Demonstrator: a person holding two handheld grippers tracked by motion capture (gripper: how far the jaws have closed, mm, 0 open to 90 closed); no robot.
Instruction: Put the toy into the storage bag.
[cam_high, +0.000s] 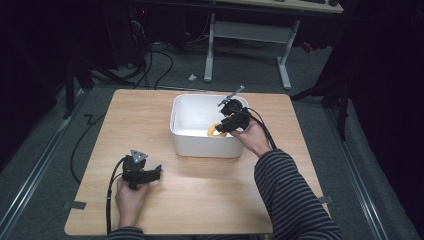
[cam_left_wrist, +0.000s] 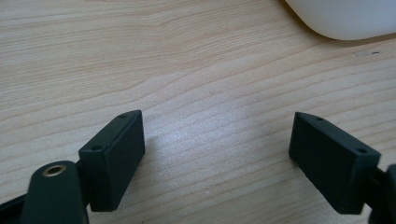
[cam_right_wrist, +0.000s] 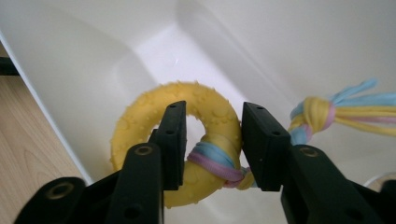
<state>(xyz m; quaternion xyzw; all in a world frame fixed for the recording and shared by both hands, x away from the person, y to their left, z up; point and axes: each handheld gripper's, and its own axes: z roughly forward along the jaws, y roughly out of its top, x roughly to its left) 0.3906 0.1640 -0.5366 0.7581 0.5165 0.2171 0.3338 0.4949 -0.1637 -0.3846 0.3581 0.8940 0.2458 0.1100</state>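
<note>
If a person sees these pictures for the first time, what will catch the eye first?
First comes the yellow ring toy with its pastel rope tail, held inside the white tub at the middle of the wooden table. The right tool has one jaw through the ring's hole and one outside it, over the rope-wrapped part. The left tool rests open on bare wood near the table's front left.

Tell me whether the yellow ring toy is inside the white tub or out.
Inside: the yellow ring toy hangs within the white tub walls, between the right claw.
</note>
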